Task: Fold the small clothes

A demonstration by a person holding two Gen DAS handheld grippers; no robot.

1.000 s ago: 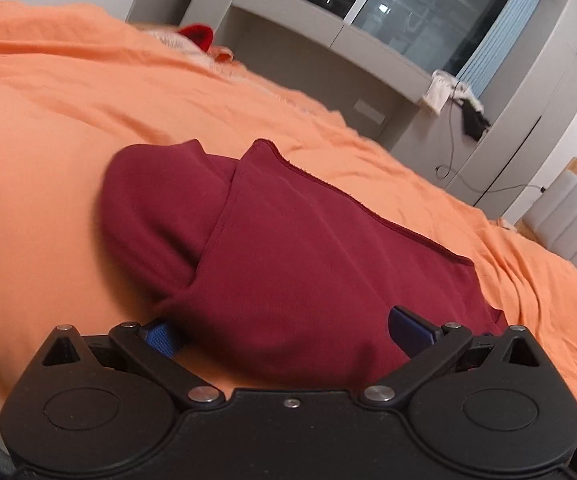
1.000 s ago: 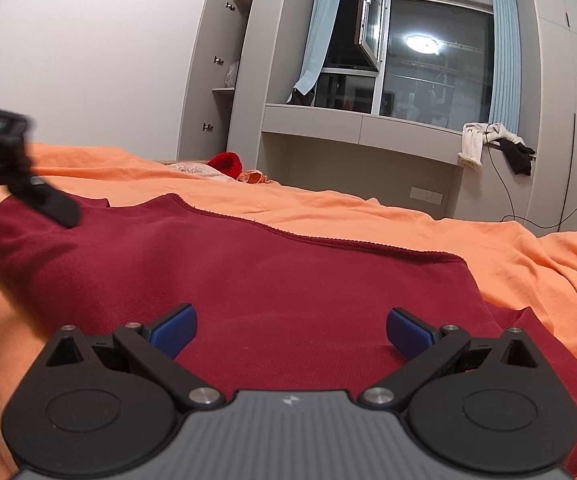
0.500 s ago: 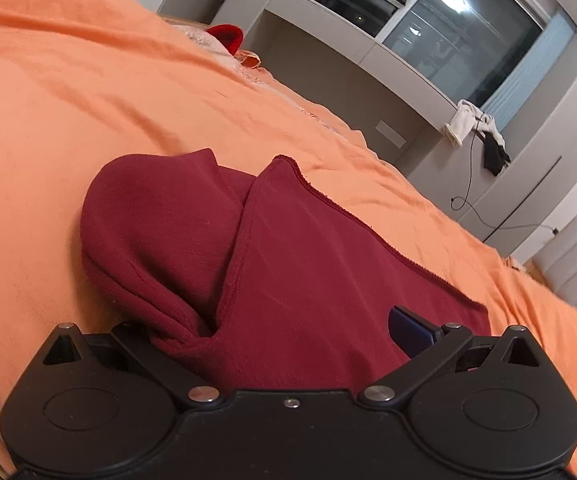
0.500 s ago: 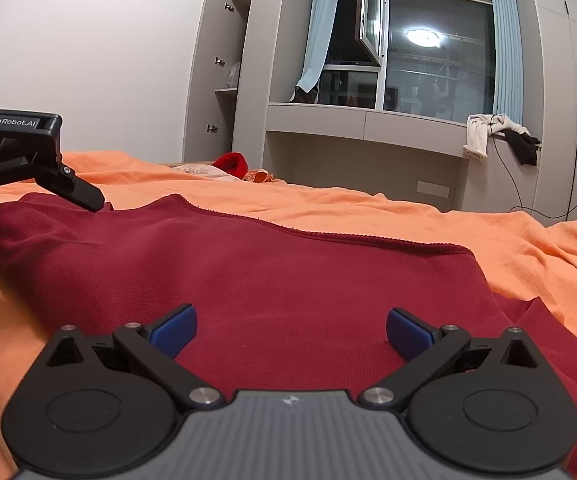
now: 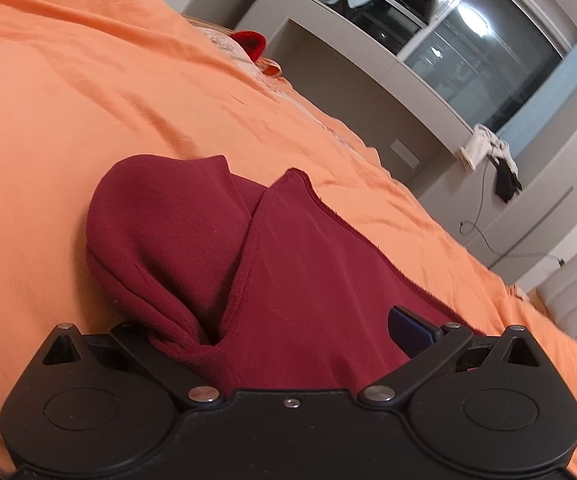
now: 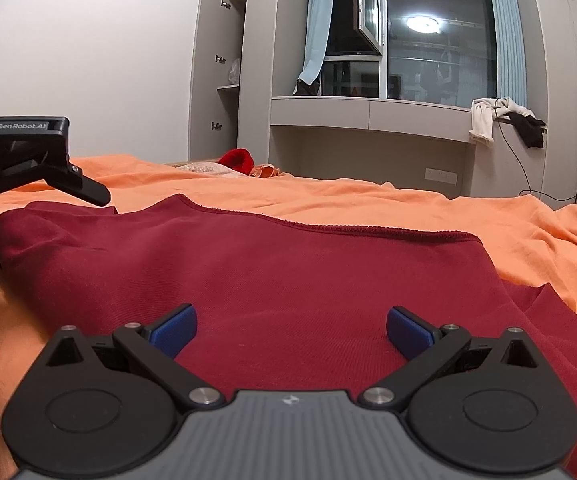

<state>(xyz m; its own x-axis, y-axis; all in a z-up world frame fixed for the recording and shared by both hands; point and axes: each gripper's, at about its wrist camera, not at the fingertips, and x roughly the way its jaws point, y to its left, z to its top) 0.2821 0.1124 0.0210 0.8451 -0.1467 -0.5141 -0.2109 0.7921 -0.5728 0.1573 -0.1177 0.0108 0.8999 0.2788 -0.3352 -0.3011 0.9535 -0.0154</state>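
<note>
Nearest the right wrist camera, the right gripper (image 6: 291, 330) hovers just over the dark red garment (image 6: 272, 276) with its blue pads (image 6: 174, 326) spread wide and nothing between them. The garment lies spread on the orange bedsheet (image 6: 368, 200), its stitched hem running along the far side.

In the left wrist view, the left gripper (image 5: 288, 332) sits at the garment's near left corner. Cloth bunches over where its left pad would be, and only the right pad (image 5: 408, 326) shows, standing wide of the fabric. I cannot tell whether it grips anything.

The cloth looks like a soft, light knit: it slumps, rolls into a thick bulge at the left end (image 5: 156, 232) and will sag wherever unsupported. The best hold is likely a pinch on the hemmed edges or corners, where the layers are firmer.

Further off, a small red item (image 6: 237, 159) rests at the bed's far edge.
</note>
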